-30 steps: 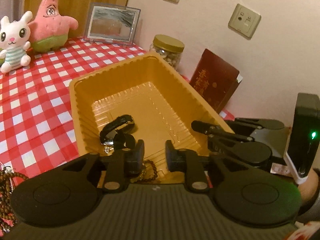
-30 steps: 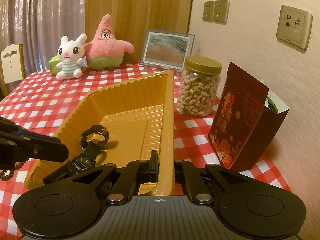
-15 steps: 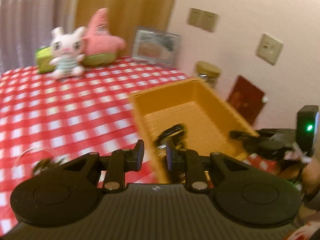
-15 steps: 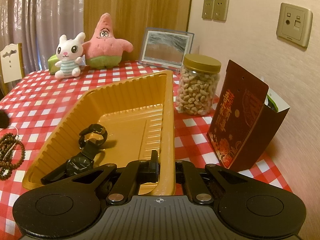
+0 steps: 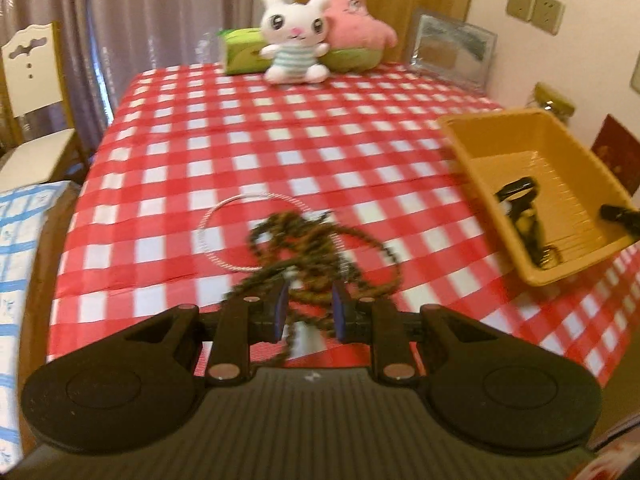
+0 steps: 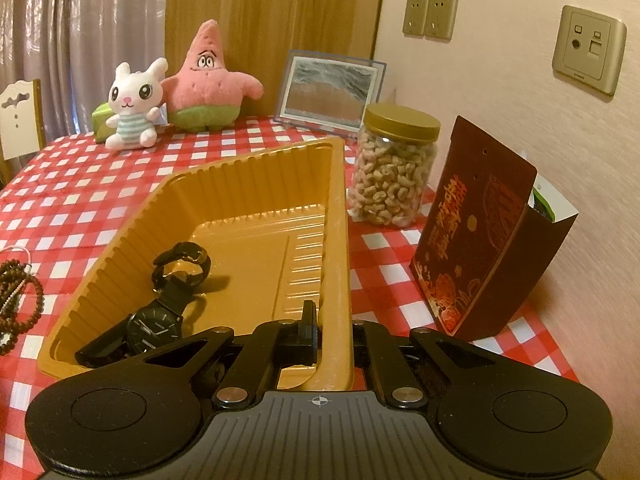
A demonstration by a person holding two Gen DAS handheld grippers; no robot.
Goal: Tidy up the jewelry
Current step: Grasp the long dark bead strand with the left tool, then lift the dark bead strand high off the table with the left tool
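Yellow tray point(image 6: 224, 216) holds two watches point(image 6: 160, 320); right claw point(image 6: 332, 332) clamps tray wall; left claw point(image 5: 308, 312) released over beads point(image 5: 312, 240).

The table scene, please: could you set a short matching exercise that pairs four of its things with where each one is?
1 black watch
2 beaded strands
3 jar of nuts
4 right gripper

a on the checked cloth, outside the tray
b clamped on the tray's wall
c inside the tray
d beside the tray, near the wall

Pairs: 1-c, 2-a, 3-d, 4-b
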